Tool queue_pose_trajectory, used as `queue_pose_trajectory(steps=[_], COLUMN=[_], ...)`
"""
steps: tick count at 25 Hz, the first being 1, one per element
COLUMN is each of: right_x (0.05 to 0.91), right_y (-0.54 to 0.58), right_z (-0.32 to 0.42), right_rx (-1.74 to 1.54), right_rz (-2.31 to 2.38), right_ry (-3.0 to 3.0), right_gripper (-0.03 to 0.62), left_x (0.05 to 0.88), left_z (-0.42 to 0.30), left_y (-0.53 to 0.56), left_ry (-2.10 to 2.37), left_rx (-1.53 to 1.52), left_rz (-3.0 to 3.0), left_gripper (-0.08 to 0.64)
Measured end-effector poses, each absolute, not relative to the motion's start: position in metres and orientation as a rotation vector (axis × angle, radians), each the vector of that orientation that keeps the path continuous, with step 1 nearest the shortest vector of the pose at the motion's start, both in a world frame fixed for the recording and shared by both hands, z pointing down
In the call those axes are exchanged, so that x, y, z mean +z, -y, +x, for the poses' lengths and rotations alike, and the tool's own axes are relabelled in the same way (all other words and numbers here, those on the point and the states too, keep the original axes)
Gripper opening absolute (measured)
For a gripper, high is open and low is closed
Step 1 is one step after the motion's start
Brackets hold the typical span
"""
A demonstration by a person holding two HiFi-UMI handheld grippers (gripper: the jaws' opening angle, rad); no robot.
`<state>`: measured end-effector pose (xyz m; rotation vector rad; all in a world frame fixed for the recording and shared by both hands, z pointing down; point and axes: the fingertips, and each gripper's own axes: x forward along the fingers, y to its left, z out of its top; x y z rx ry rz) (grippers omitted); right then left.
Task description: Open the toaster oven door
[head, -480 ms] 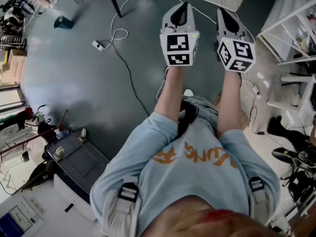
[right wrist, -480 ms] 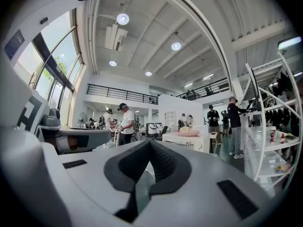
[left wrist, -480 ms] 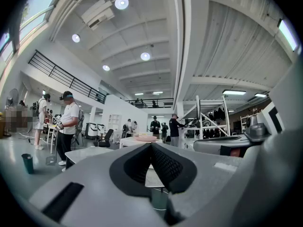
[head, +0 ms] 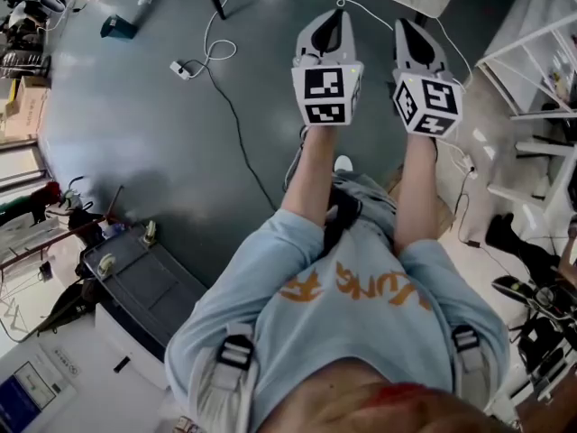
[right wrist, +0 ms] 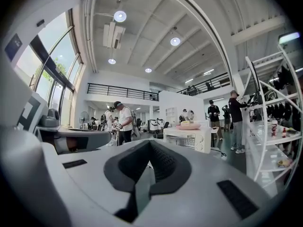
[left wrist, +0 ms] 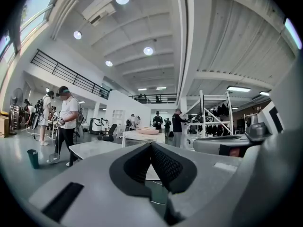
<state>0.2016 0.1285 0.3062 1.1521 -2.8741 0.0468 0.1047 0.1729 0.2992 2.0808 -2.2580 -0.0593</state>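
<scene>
Two grippers held out level over the grey floor [head: 135, 152]. How do the claws stand? (first onlooker)

Both pressed together, with nothing in either. The left gripper [head: 336, 13] shows its dark ribbed pads [left wrist: 165, 164] meeting at the tip. The right gripper [head: 405, 25] is closed the same way. (second onlooker)

Where is the toaster oven? (first onlooker)

Far off. The white toaster oven [right wrist: 188, 138] sits on a table across the hall, ahead of the right gripper and a little to its right, well apart from both claws. Something pink [right wrist: 188, 126] lies on top of it. Its door faces this way and looks shut, though it is too small from here to be sure. (second onlooker)

Who is holding the grippers? (first onlooker)

A person in a pale blue shirt [head: 361, 305] with orange lettering, forearms stretched forward side by side. The grippers are near each other but not touching, and each carries a marker cube [head: 326, 93]. (second onlooker)

What else is in the room? (first onlooker)

A dark cable [head: 236, 124] trails across the floor on the left, past a white plug block [head: 180, 69]. A grey case [head: 144, 287] sits near, at the left. White shelving [head: 541, 52] stands on the right. Farther off, a person in a white shirt and cap [right wrist: 124, 122] stands left of the oven's table, and a figure in dark clothes [right wrist: 235, 119] stands by the racks on the right. (second onlooker)
</scene>
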Motion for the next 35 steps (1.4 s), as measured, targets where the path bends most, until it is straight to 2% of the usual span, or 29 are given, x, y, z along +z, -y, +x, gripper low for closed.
queue_pose_trajectory(steps=[8,26,35], right_x=[0.293,0.23,0.215], right_y=[-0.12,-0.102,-0.052], right_z=[0.209,0.203,0.16], right_rx=[0.032,-0.129,-0.232], right_rz=[1.096,1.098,1.121], right_ry=[2.933,3.023,3.064], right_gripper=[-0.003,-0.002,-0.002], left_x=[0.285,0.229,0.214], left_z=[0.11,0.067,0.029], left_y=[-0.17,-0.163,-0.108], left_ry=[2.309,2.428,2.407], left_rx=[-0.079,-0.179,-0.266], left_rz=[2.089,2.113,2.197], left_gripper=[0.002,0.002,0.002])
